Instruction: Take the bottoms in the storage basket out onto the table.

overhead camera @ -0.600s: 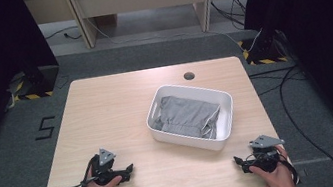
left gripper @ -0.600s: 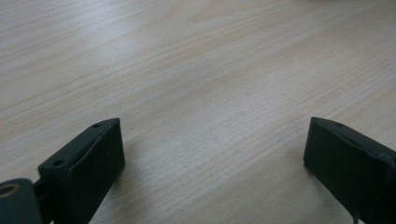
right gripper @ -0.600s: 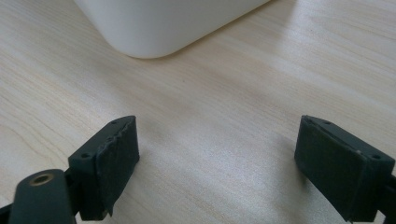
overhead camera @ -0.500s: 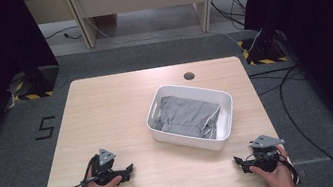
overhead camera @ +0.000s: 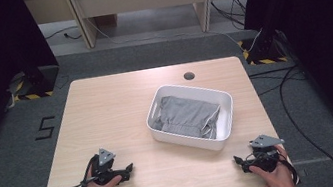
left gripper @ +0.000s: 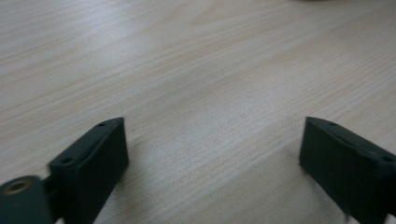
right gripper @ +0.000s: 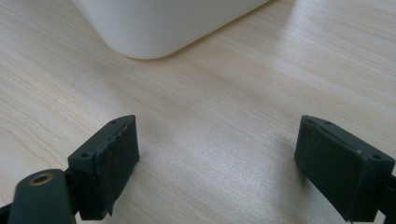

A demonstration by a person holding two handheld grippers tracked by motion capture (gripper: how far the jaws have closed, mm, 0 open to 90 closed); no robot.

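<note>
A white plastic bin [overhead camera: 158, 125] sits right of centre on the light wooden table [overhead camera: 107, 113], with a crumpled grey cloth [overhead camera: 186, 115] lying inside it. My left gripper [overhead camera: 129, 169] rests on the table near the front left, held by a hand, its jaws wide apart over bare wood [left gripper: 215, 140]. Near the front right corner my right gripper [overhead camera: 237, 159] also lies on the table, open, nothing between its fingers [right gripper: 112, 163]. In the right gripper view the bin's rounded corner [right gripper: 154, 28] stands just ahead of the jaws.
A dark round cable hole [overhead camera: 189, 75] sits near the table's far edge. Grey carpet surrounds the table, with cables [overhead camera: 297, 98] on the floor at the right and black curtains on both sides.
</note>
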